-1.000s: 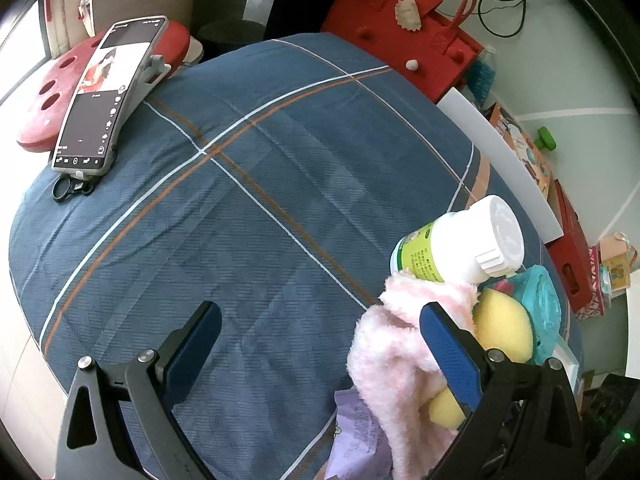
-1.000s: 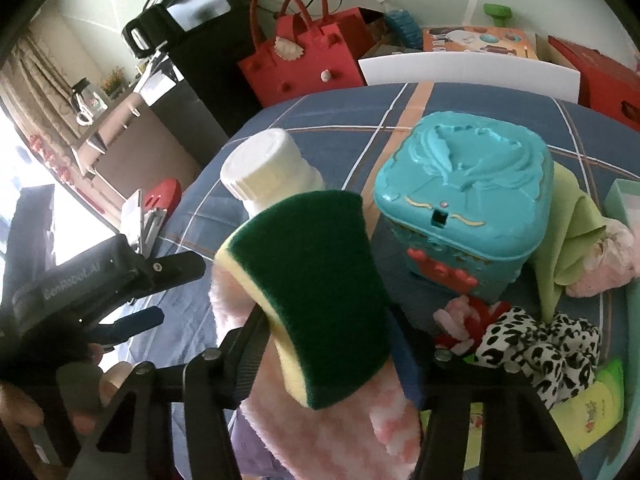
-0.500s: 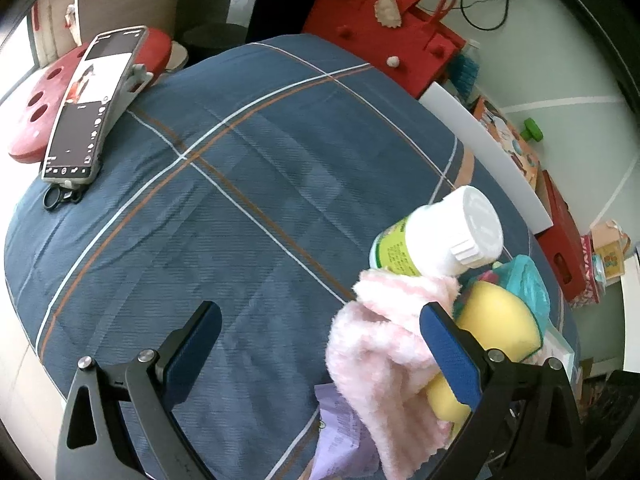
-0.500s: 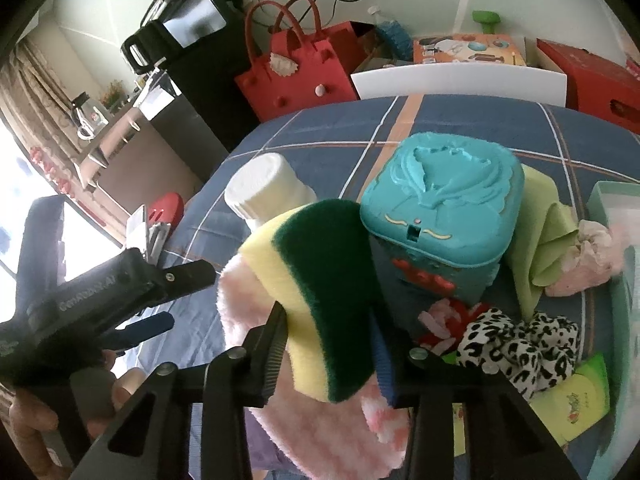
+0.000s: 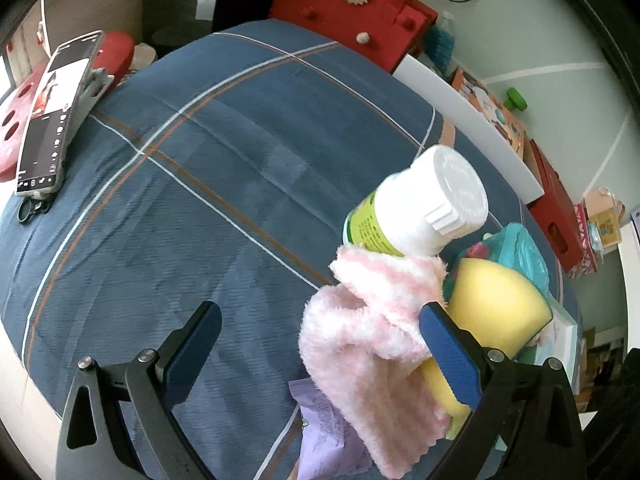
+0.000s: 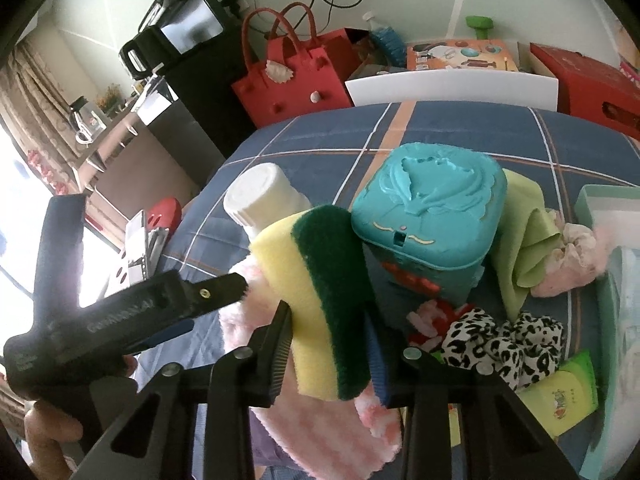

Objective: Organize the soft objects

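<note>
- The sponge [image 6: 320, 304] is squeezed by the right gripper [image 6: 328, 344], whose jaws have just been closing.
- The white bottle [image 6: 264, 200] beside it could be knocked over.
- The left gripper [image 5: 320, 356] is wide open, holding nothing.

purple packet [image 5: 324, 436] cut off, label unreadable
</note>
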Demonstrator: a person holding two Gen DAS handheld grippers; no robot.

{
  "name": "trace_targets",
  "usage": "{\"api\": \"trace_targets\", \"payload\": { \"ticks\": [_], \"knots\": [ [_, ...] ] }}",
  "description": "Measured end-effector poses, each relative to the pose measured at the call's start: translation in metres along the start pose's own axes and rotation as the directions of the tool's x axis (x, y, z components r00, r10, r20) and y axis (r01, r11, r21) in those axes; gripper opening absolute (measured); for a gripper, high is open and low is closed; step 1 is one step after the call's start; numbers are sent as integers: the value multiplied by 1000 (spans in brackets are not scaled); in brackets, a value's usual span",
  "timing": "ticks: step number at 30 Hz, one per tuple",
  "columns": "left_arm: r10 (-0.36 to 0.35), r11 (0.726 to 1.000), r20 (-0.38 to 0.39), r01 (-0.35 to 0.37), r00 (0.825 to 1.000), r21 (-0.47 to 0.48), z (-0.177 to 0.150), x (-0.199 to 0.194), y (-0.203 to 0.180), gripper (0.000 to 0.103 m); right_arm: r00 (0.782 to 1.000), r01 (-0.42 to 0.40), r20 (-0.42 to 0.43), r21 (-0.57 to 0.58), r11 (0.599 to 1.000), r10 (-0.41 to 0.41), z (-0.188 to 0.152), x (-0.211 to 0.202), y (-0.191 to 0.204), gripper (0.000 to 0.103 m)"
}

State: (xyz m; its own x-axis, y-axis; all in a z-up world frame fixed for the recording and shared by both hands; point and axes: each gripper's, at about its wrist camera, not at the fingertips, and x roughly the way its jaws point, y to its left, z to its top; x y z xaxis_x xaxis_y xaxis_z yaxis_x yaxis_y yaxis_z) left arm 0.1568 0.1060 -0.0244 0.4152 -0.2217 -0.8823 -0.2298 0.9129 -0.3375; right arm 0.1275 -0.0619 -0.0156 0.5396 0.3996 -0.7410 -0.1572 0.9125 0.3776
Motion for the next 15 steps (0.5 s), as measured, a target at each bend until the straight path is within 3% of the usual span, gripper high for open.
{"api": "trace_targets", "payload": {
  "ticks": [6,8,10,15],
  "knots": [
    [-38,999,-30,39,999,25,-3,8,-10,95,1000,3,-7,-1,1000,-3,0,1,-1,37],
    [-51,998,-49,53,997,26,-5,12,-13,78,1000,11,-12,-1,1000,-11,0,2,-1,37],
    [-84,996,-68,86,994,22,-6,14,-16,74,1000,14,-19,4,1000,-14,0,4,-2,37],
    [-132,990,-70,135,989,39,-10,10,-28,49,999,20,-26,8,1000,-19,0,7,-2,37]
  ]
}}
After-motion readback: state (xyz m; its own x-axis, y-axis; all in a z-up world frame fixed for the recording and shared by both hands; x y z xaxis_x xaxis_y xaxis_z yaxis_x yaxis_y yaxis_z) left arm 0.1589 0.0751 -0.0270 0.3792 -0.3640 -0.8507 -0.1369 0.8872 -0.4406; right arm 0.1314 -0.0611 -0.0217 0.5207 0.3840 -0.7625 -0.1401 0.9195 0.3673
